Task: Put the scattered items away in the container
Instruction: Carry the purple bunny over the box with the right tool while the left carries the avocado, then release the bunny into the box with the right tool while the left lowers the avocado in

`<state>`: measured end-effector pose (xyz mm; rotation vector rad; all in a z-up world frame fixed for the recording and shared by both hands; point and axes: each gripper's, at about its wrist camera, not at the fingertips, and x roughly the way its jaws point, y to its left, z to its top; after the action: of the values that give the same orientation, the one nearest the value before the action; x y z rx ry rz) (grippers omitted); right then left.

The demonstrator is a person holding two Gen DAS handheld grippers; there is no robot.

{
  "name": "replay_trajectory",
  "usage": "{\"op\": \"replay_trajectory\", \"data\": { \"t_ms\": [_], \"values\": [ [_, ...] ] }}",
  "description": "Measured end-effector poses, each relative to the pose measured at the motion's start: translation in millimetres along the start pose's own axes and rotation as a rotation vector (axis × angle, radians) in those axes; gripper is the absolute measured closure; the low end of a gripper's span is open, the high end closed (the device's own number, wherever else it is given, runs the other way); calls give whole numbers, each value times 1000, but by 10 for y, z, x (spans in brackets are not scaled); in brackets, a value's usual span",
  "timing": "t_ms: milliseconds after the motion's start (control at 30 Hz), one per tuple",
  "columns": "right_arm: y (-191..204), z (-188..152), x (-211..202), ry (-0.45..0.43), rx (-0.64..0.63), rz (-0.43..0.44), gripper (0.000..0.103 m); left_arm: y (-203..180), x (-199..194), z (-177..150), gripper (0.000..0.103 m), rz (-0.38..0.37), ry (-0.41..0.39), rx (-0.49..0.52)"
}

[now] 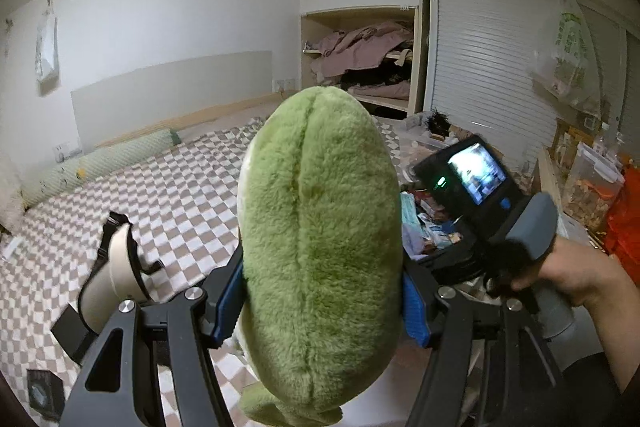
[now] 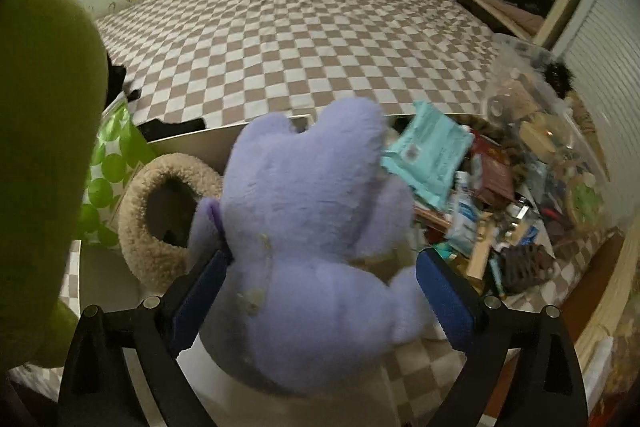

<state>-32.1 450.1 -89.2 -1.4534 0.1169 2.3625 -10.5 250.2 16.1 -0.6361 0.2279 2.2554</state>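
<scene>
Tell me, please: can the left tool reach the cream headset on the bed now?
Probably not. The left tool is already shut on the green plush, so its jaws are full. The headset lies nearby on the checkered bed, unobstructed otherwise.

The right gripper (image 2: pixel 320 291) stands wide, its blue pads (image 2: pixel 448 301) on either side of a lilac plush toy (image 2: pixel 316 247); the right pad is apart from the plush, and at the left pad I cannot tell contact; the toy is blurred. Behind it is a white container (image 2: pixel 192 143), holding a beige fleece ring (image 2: pixel 140 219) and a green dotted bag (image 2: pixel 116 163); a blurred green plush (image 2: pixel 44 155) fills the left edge; beyond lies a bed with checked cover (image 2: pixel 288 39); at right a heap of clutter (image 2: pixel 508 195).
</scene>
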Motion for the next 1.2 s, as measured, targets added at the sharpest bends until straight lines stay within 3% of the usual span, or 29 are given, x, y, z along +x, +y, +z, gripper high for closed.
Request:
{"op": "replay_trajectory", "data": {
  "t_ms": [67, 333, 533, 633, 733, 867, 1100, 1200],
  "values": [
    [-145, -13, -85, -14, 35, -25, 7, -40, 28, -25, 37, -8, 9, -5],
    [-521, -53, -166, -25, 183, 21, 7, -316, 237, -186, 37, 27, 60, 49],
    [-539, -104, -161, -15, 180, 21, 7, -458, 411, -546, 37, 78, 240, 110],
    [-519, -120, -182, -18, 172, 23, 7, -605, 413, -649, 31, 100, 275, 179],
    [-514, -127, -225, -27, 178, 31, 7, -768, 440, -748, 23, 61, 296, 205],
    [-515, -124, -326, -48, 177, 70, 7, -858, 478, -835, 18, -46, 359, 190],
    [-408, -204, -534, -87, 96, 122, 7, -750, 269, -788, 17, -91, 342, 187],
    [-332, -311, -579, -97, 69, 150, 7, -632, 225, -760, 10, -89, 324, 161]
  ]
}}
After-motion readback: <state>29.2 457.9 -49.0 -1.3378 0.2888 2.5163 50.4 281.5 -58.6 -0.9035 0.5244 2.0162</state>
